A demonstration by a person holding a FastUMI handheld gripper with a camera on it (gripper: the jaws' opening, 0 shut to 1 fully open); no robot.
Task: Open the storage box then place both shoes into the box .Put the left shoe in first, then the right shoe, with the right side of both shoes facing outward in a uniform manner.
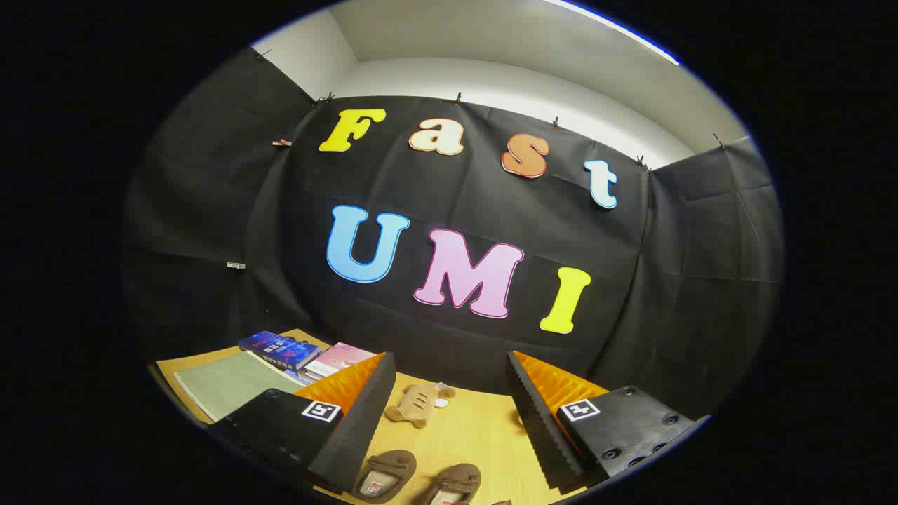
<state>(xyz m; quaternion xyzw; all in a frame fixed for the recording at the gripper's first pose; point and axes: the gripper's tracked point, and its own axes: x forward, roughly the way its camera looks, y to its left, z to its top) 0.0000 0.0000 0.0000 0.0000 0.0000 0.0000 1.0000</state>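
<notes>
Tool point(449, 414) spread wide, holding nothing, above 2 shoes.
Left shoe point(384, 475) and right shoe point(452, 484) lie side by side on the tabletop point(470, 435), ready for picking.

Black cloth point(456, 210) hangs as the booth's wall straight ahead of the tongs and wraps round on both sides, pinned along its top edge by small clips point(457, 97). Above the cloth a plain white wall point(491, 77) rises to a pale ceiling, where a bright strip of light point(617, 31) runs across. Below, between and beyond the fingers, lies a light wooden tabletop point(466, 428), reaching back to the foot of the cloth.
</notes>
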